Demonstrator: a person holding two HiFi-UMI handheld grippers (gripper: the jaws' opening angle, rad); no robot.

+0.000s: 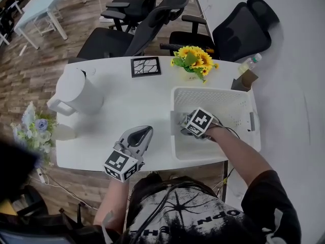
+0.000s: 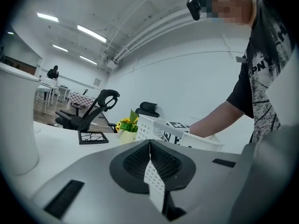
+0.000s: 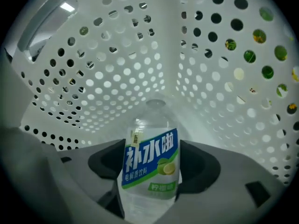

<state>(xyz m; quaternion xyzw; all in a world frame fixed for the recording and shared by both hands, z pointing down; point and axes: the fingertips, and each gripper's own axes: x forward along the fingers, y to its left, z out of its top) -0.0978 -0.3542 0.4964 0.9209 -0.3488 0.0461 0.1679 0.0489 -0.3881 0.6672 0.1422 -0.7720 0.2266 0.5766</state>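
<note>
Bottle (image 3: 150, 154), hidden from overhead, sits clamped in right gripper (image 3: 151, 171).

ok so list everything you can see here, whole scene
table: one, white, under everything
basket: one, white, perforated, on the table's right
drink bottle: one, clear with blue label, inside the basket
jug: one, white, on the table's left
sunflowers: one bunch, yellow, at the table's far edge
framed square: one, black, beside the sunflowers
second bottle: one, clear, far right corner
carton: one, brown, by that bottle
office chairs: three, black and grey, behind the table
pale flowers: one bunch, left of the table
left hand-held gripper: grey, shut, on the table
right hand-held gripper: grey, shut on the drink bottle
</note>
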